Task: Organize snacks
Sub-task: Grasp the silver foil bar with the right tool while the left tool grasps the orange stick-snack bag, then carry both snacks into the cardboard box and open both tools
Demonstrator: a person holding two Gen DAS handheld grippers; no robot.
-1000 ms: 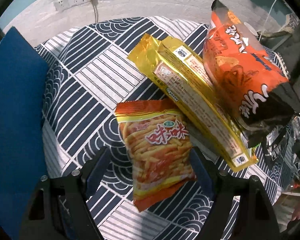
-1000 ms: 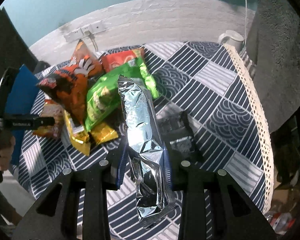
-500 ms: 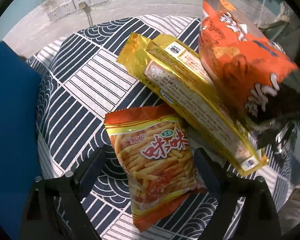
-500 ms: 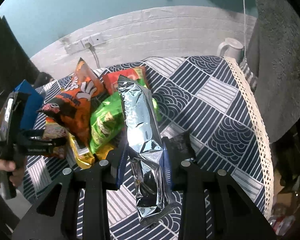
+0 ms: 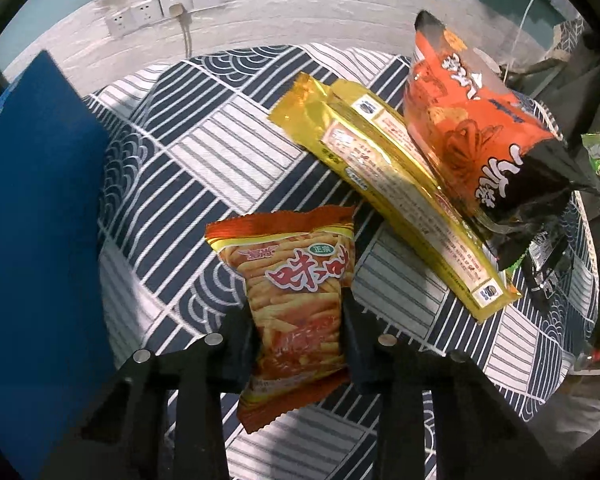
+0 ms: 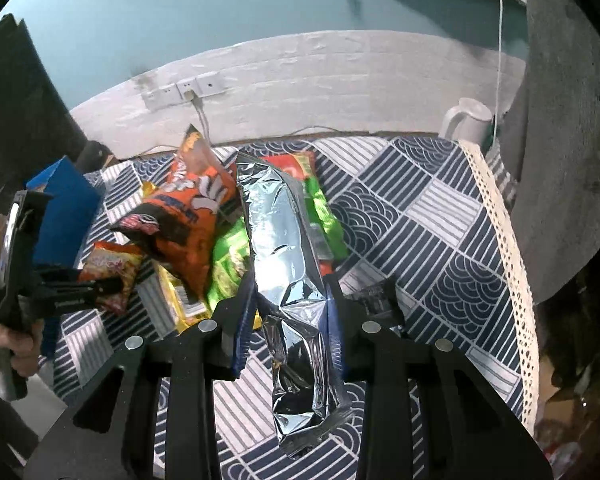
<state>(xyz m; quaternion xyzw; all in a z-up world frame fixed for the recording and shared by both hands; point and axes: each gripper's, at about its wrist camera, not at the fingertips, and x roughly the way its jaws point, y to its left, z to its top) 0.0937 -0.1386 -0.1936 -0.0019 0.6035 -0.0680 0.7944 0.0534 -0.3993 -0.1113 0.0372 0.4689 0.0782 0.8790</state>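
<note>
My left gripper [image 5: 298,320] pinches the fries packet [image 5: 296,300] near the table's [image 5: 204,168] near-left edge. My right gripper [image 6: 290,312] grips the silver bag [image 6: 288,264] above the snack pile's right side.

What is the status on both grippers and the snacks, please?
Left gripper shut on fries bag. Right gripper shut on silver bag. Gold pack and orange bag piled on tablecloth, blue box at left.

orange fries packet [image 5: 296,308] and silver foil bag [image 6: 292,280] held; gold [image 5: 392,212], orange-black [image 5: 480,136], green [image 6: 228,268] packs piled on cloth
</note>
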